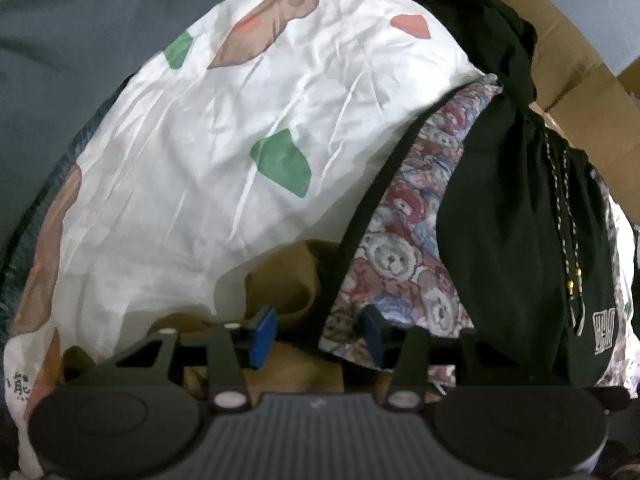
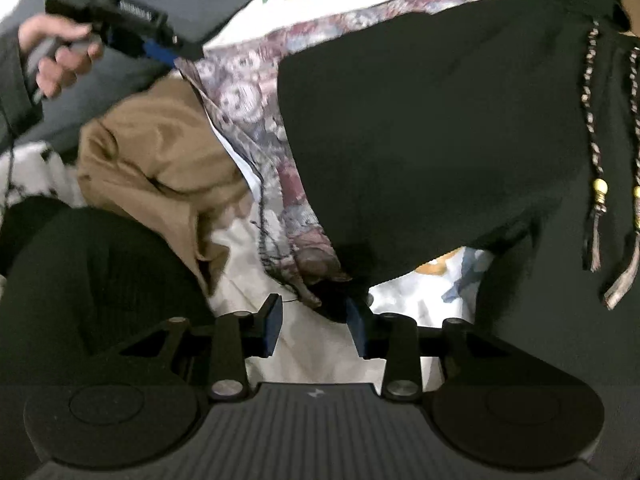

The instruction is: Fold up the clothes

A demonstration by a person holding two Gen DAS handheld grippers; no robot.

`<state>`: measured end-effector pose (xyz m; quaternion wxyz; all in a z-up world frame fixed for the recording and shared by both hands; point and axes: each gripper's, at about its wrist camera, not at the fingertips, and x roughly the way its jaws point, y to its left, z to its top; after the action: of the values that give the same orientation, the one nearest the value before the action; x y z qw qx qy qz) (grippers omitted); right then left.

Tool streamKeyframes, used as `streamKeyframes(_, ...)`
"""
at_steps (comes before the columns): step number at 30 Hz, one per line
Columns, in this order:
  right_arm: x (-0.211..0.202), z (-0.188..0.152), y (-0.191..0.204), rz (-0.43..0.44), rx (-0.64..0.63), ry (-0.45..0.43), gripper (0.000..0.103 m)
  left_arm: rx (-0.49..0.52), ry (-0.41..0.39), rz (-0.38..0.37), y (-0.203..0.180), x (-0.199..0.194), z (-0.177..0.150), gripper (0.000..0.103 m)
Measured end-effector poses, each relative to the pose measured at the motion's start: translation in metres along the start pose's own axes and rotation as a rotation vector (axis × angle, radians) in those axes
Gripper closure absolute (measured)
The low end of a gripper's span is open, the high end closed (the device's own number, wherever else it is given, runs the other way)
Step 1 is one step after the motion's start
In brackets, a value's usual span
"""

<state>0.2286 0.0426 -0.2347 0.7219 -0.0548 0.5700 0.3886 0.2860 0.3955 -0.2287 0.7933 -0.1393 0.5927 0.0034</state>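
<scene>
We see the left gripper (image 1: 318, 332) with its jaws parted and nothing pinched; the teddy-bear print garment (image 1: 404, 248) lies just ahead, its black-trimmed edge crossing between the fingertips. The right gripper (image 2: 316, 326) is likewise released, its jaws apart over pale cloth (image 2: 320, 344), with the black hoodie (image 2: 440, 132) ahead and the tan garment (image 2: 160, 160) ahead-left.

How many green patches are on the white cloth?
2 in the left wrist view: one green patch near the crumpled white printed cloth's upper left, another green patch mid-cloth. Folds may hide more.
</scene>
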Motion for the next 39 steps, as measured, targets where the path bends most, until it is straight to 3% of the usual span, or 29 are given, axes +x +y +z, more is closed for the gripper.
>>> streamKeyframes(1,0.002,0.001,-0.001,0.002,-0.004,-0.003,0.065,-0.006,-0.008,-0.001,0.003,-0.002,0.002,0.052)
streamKeyframes(3,0.0,0.002,-0.003,0.024,0.0,0.0,0.099,-0.014,-0.017,-0.003,0.006,-0.003,0.005,0.052)
streamKeyframes(8,-0.032,0.001,-0.016,-0.019,0.065,-0.052,0.099,-0.042,-0.021,-0.036,0.015,-0.001,0.006,0.051)
streamKeyframes(11,-0.052,-0.002,-0.03,-0.084,0.145,-0.084,0.099,-0.057,-0.01,-0.111,0.014,0.007,0.001,0.05)
streamKeyframes(15,-0.066,-0.007,-0.049,-0.148,0.234,-0.095,0.099,-0.051,-0.008,-0.195,0.003,0.017,-0.008,0.041)
streamKeyframes(21,-0.069,-0.007,-0.053,-0.168,0.272,-0.091,0.099,0.026,0.005,-0.228,-0.017,0.016,-0.018,0.04)
streamKeyframes(24,-0.069,-0.007,-0.052,-0.163,0.281,-0.09,0.099,0.08,0.034,-0.178,-0.026,0.02,-0.025,0.041)
streamKeyframes(26,-0.069,-0.006,-0.05,-0.155,0.283,-0.09,0.099,0.103,0.065,-0.131,-0.031,0.028,-0.029,0.062)
streamKeyframes(27,-0.069,-0.006,-0.049,-0.149,0.285,-0.09,0.099,0.103,0.086,-0.13,-0.031,0.03,-0.031,0.09)
streamKeyframes(32,-0.076,-0.006,-0.044,-0.113,0.294,-0.097,0.099,0.131,0.069,-0.146,-0.035,0.011,-0.031,0.093)
streamKeyframes(39,-0.097,-0.004,-0.031,-0.043,0.285,-0.116,0.099,0.094,0.047,-0.164,-0.025,-0.034,-0.023,0.093)
